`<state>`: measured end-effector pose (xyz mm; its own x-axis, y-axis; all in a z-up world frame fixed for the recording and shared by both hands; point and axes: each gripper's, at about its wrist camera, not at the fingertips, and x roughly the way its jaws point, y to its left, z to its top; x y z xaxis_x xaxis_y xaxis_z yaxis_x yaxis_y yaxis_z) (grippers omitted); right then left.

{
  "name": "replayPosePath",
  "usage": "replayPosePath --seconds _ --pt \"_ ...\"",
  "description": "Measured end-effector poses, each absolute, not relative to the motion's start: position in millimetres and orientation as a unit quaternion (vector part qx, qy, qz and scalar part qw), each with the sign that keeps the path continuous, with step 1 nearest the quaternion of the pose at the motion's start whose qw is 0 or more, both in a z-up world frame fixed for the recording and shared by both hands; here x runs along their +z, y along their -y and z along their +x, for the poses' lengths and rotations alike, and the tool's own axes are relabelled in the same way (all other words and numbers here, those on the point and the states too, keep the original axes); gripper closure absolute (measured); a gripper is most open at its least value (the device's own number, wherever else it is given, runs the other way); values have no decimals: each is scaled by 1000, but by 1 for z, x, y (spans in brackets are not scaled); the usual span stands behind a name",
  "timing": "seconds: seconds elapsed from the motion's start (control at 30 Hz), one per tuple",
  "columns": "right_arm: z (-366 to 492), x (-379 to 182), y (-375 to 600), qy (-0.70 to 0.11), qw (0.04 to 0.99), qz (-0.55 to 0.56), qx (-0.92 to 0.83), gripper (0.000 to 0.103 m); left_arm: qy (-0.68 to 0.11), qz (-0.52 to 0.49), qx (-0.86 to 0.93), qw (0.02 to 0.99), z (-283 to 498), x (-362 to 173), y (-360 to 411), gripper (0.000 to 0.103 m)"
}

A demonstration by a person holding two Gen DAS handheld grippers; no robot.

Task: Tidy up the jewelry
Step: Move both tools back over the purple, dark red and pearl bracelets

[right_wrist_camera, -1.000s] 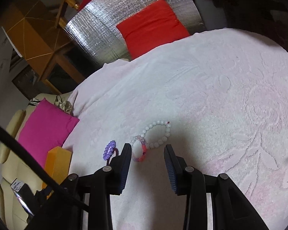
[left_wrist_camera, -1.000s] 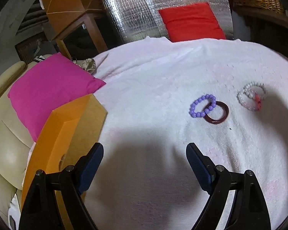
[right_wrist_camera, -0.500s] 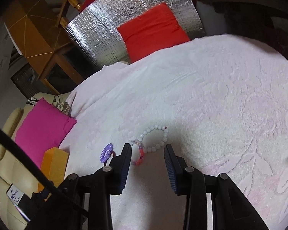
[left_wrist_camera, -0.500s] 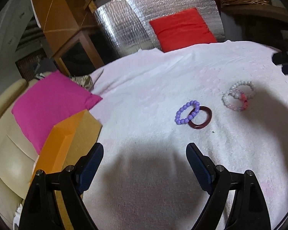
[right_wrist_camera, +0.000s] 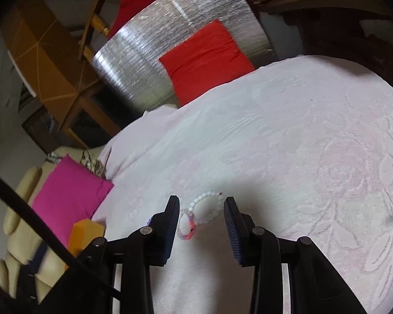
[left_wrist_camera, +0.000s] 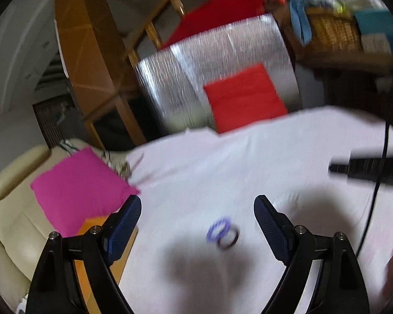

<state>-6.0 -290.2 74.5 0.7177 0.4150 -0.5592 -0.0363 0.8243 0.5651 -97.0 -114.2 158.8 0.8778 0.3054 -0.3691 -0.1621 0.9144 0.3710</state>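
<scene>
Lying on the white blanket [right_wrist_camera: 288, 136] are four bracelets, and none is held. An orange box [right_wrist_camera: 85, 234] is seen at the blanket's left edge, beside a pink cushion [right_wrist_camera: 70, 191]. What is inside the box cannot be seen.

The left gripper [left_wrist_camera: 197, 214] is held with its blue pads wide apart, and nothing is between them. It is pointed a little downward over the blanket. A purple bead bracelet [left_wrist_camera: 218, 229] and a dark red ring bracelet [left_wrist_camera: 228, 239] are seen just ahead of it, touching each other. This view is blurred. The orange box [left_wrist_camera: 91, 256] is partly hidden behind its left finger.

The right gripper [right_wrist_camera: 200, 209] is held partly open, with a smaller gap, and nothing is gripped. It is tipped down toward the blanket. A white bead bracelet [right_wrist_camera: 205, 208] is seen in the gap between its fingers, lying flat on the cloth. A small pink and clear bracelet [right_wrist_camera: 187, 225] is touching it, close by the left finger. It cannot be told whether the pads touch either one.

Farther off, a red cushion [right_wrist_camera: 205, 60] is leaned on a shiny silver sheet [right_wrist_camera: 154, 49]. A woven basket [left_wrist_camera: 330, 32] is seen beyond, on the right.
</scene>
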Motion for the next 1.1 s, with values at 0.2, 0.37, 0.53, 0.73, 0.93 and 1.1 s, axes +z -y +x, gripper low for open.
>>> replayPosePath --seconds 0.2,0.37,0.53,0.73,0.93,1.1 --pt "-5 72 316 -348 887 288 99 64 -193 123 89 969 -98 170 129 14" --pt "3 68 314 -352 887 285 91 64 -239 109 90 961 -80 141 107 14" --pt "10 62 296 -367 888 259 97 64 -281 90 119 948 -59 114 65 14" --pt "15 52 276 -389 887 230 99 64 -327 66 119 935 -41 91 21 14" --pt "8 45 271 -402 878 233 117 64 -406 39 90 909 -21 72 -23 14" --pt "6 42 266 -406 870 246 135 64 -428 -1 78 901 -24 67 -47 14"
